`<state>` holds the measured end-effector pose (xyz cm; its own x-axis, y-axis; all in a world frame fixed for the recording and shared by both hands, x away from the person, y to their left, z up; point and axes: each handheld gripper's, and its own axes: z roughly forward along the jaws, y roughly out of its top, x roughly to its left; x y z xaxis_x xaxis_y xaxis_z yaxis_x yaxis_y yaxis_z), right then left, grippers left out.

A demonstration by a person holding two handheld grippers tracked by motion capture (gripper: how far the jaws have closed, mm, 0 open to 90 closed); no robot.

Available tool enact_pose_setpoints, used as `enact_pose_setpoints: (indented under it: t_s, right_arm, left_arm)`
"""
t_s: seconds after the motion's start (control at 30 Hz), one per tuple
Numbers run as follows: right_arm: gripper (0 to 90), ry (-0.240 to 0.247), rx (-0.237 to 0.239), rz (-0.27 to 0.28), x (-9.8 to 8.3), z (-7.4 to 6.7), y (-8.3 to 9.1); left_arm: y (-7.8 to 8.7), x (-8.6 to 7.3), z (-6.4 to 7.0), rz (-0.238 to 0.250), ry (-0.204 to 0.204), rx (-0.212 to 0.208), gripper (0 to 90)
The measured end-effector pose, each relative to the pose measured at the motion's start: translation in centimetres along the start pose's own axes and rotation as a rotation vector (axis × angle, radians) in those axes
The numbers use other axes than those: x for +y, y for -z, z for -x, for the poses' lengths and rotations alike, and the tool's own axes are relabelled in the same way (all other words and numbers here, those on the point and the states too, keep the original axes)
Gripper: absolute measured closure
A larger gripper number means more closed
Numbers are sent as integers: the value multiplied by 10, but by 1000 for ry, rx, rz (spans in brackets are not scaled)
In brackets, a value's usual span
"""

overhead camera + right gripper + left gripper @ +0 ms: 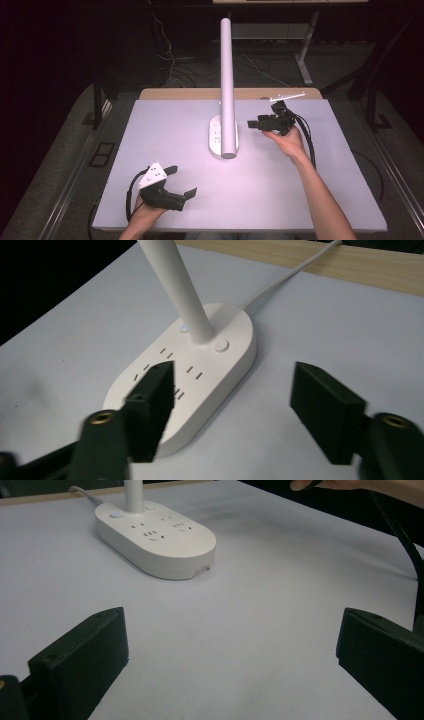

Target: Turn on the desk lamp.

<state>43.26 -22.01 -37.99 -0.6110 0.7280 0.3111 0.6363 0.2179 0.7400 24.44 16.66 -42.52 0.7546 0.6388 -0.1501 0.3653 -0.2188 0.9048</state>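
A white desk lamp stands mid-table: an oval base point(216, 136) with sockets and a tall white pole point(227, 75). My left gripper point(183, 180) rests open near the table's front left, well short of the base point(157, 537), with bare table between its jaws point(230, 650). A hand holds my right gripper point(254, 123) just right of the lamp. It is open and hangs over the base point(200, 375), its left jaw above the sockets and the pole point(175, 285) ahead. A small lit button point(185, 328) and a round button point(220, 345) sit by the pole's foot.
The pale grey table top point(175, 210) has a wooden strip point(190, 93) along its back edge. The lamp's white cord point(290, 275) runs back over that strip. The right gripper's black cable point(311, 145) trails beside the forearm. Dark floor surrounds the table.
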Motion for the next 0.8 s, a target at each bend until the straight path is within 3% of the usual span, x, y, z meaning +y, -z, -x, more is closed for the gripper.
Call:
enact_pose_setpoints:
  t_s: [0.03,0.17,0.8]
  right_arm:
    - [162,5,-6,-5,-1,0,2]
    - [0,2,-8,-12,-11,-3,16]
    - [1,41,3,18,-64,-26,66]
  left_arm:
    - [0,0,0,1,0,1,0]
    - [0,0,0,-1,1,3,0]
    - [-3,0,2,-15,-5,-5,0]
